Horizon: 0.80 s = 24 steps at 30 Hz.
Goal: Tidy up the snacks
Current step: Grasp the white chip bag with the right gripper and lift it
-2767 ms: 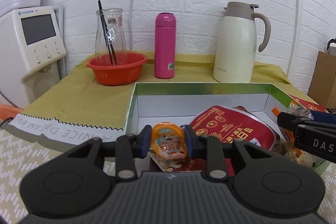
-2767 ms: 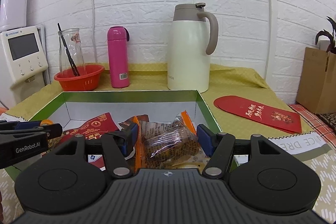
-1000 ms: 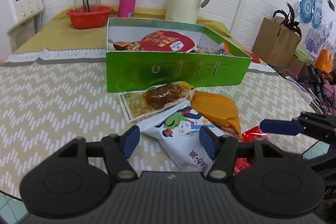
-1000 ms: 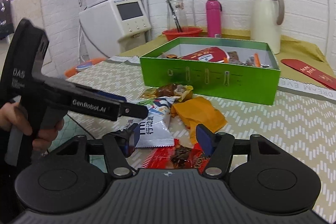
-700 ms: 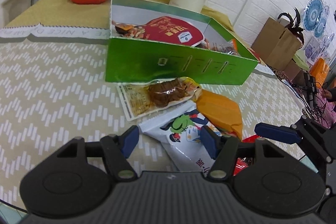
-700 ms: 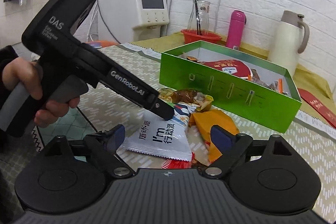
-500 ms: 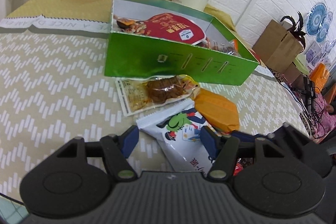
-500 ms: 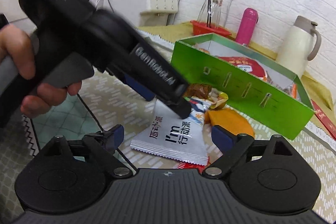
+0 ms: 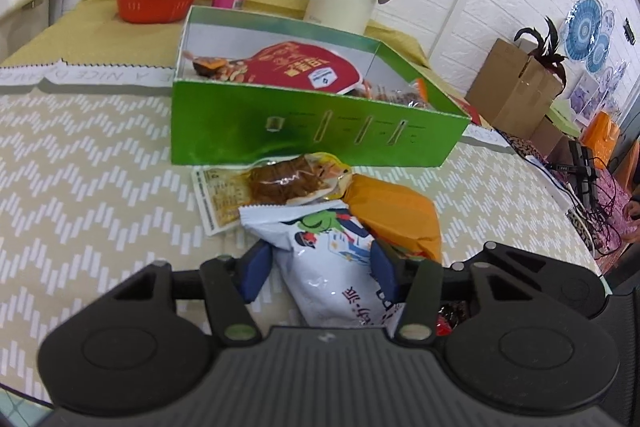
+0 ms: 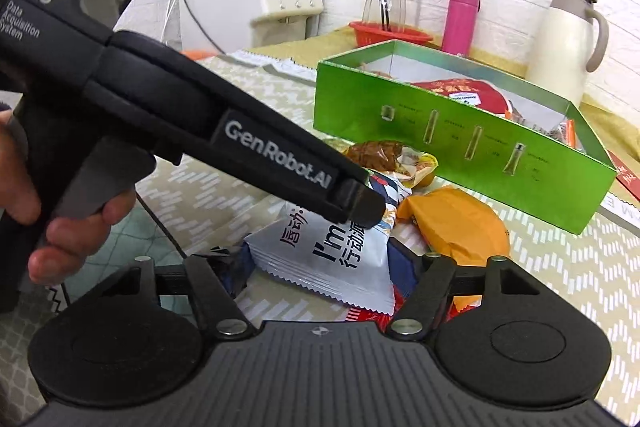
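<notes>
— How did the left tongs (image 9: 320, 267) stand?

— They had just been closing, and their blue pads lay against both flanks of the white snack bag (image 9: 328, 259), pinching it across its width. The bag's long axis ran straight out along the line the tongs pointed.

— And the right tongs (image 10: 320, 271)?

— Spread wide. The bag's crimped end sat between their pads, but I could not see them pressing on it. I'd judge the left hand (image 10: 60, 227) had the bag and the right was only standing by.

— Where was the bag itself?

— At the near end of a small heap on the worktop (image 9: 80, 167). Its far end overlapped a clear packet of brown snack (image 9: 280, 183), with an orange packet (image 9: 400, 215) just beside it to the right.

— And the box?

— The green box (image 9: 312, 131) lay straight beyond that heap, its long front wall facing the left tongs and already holding a red pouch (image 9: 304, 67). So the bag pointed at the box; the carry, I'd reckon, needed to go up over that wall and forward, with no turning. The clear packet touching the bag might drag along.
</notes>
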Motion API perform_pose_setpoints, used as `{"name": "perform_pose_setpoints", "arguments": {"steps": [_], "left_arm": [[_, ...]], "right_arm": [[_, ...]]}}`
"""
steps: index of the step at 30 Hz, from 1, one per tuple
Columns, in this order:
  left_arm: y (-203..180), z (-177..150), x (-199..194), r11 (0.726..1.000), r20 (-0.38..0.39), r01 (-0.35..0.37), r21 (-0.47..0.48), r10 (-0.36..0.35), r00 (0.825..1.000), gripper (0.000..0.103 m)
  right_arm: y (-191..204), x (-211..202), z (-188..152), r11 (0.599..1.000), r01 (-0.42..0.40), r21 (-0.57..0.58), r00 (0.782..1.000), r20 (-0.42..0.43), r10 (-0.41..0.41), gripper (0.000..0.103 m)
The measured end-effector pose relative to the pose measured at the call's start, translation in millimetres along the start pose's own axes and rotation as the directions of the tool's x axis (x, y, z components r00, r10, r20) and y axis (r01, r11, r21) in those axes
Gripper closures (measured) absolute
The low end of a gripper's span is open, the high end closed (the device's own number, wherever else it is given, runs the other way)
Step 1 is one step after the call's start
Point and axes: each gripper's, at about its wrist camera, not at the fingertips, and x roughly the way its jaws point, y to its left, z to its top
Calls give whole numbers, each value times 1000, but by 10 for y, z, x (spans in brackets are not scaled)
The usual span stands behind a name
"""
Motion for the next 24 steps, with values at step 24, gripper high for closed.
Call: {"name": "perform_pose_setpoints", "arguments": {"steps": [24], "left_arm": [[-281,256,-288,992,122,-50,112,36,992,52]], "right_arm": [[2,-219,219,998,48,27,989,135,-51,0]]}}
